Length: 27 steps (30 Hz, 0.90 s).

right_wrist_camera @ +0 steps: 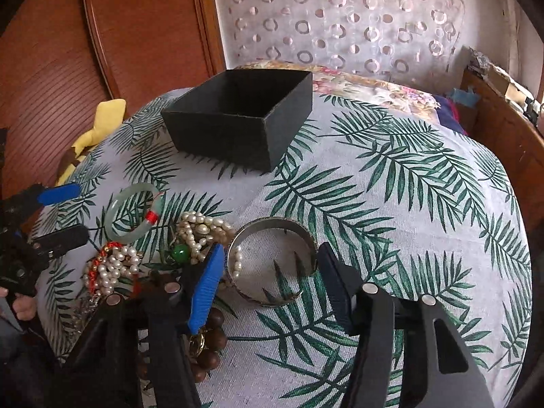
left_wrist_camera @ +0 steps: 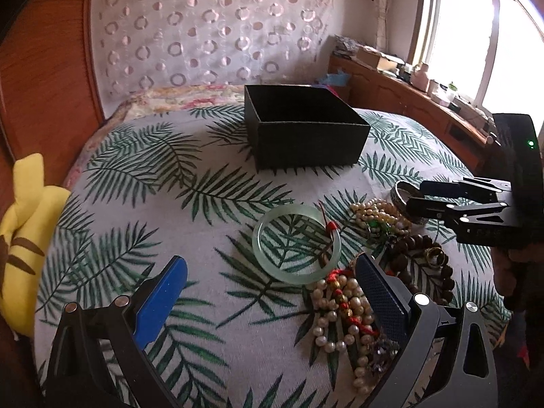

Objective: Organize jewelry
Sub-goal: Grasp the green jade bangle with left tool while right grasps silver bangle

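An open black box [left_wrist_camera: 306, 129] [right_wrist_camera: 238, 122] stands at the far side of the palm-leaf cloth. A pale green jade bangle [left_wrist_camera: 295, 243] [right_wrist_camera: 132, 210] lies flat in the middle. My left gripper [left_wrist_camera: 272, 272] is open and empty, just short of the bangle. Pearl strands [left_wrist_camera: 343, 309] [right_wrist_camera: 200, 231], a red cord and brown wooden beads [left_wrist_camera: 425, 265] [right_wrist_camera: 207, 343] lie heaped beside it. My right gripper [right_wrist_camera: 270, 258] [left_wrist_camera: 416, 193] is open, its fingers straddling a silver cuff bangle [right_wrist_camera: 272, 265] [left_wrist_camera: 404, 193] on the cloth.
A yellow plush toy [left_wrist_camera: 23, 248] [right_wrist_camera: 98, 125] lies at the left edge of the bed. A wooden headboard [left_wrist_camera: 44, 68] rises behind. A wooden sideboard [left_wrist_camera: 408, 98] with clutter runs along the window on the right.
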Motion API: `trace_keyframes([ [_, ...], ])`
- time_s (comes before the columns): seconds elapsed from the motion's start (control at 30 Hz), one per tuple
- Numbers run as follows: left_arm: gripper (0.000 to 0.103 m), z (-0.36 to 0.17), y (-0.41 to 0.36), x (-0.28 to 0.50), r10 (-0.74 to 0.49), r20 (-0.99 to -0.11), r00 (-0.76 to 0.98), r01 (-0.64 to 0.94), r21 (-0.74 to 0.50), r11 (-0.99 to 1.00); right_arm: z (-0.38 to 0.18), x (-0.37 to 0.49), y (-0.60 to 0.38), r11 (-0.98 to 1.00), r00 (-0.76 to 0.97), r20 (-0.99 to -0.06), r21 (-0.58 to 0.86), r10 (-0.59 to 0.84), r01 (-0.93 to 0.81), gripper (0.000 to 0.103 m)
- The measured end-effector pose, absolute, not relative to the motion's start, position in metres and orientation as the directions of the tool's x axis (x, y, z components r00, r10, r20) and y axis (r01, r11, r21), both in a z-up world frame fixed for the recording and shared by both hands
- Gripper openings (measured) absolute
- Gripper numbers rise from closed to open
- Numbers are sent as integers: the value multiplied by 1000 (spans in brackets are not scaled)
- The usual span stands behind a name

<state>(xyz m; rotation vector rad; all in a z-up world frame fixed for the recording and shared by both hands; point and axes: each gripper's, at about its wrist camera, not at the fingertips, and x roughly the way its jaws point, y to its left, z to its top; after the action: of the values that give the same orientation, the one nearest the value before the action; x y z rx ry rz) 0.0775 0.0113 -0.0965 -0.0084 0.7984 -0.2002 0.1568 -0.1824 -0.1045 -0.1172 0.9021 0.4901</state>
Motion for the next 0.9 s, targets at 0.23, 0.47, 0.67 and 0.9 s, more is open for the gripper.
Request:
trace_keyframes([
  [0.23,96,-104,-2,97,-213,-747,630,232,-81,969,-103,163,-193,895,529,-778,96,340,-435,26],
  [0.47,82,-115,-12,114,-218,-779,587,261,-73,963,-96,158,-186,876,532,-754,117,384,-467,66],
  [0.67,72,-117,-19,119,-189,-784,592,277,-22,961,-106,161,-175,867,506,-778,97,373,-490,74],
  [0.9,69,-116,-14,124,-187,-780,597,284,-13,959,-113,164,-170,868,494,-797,73,348,-492,77],
])
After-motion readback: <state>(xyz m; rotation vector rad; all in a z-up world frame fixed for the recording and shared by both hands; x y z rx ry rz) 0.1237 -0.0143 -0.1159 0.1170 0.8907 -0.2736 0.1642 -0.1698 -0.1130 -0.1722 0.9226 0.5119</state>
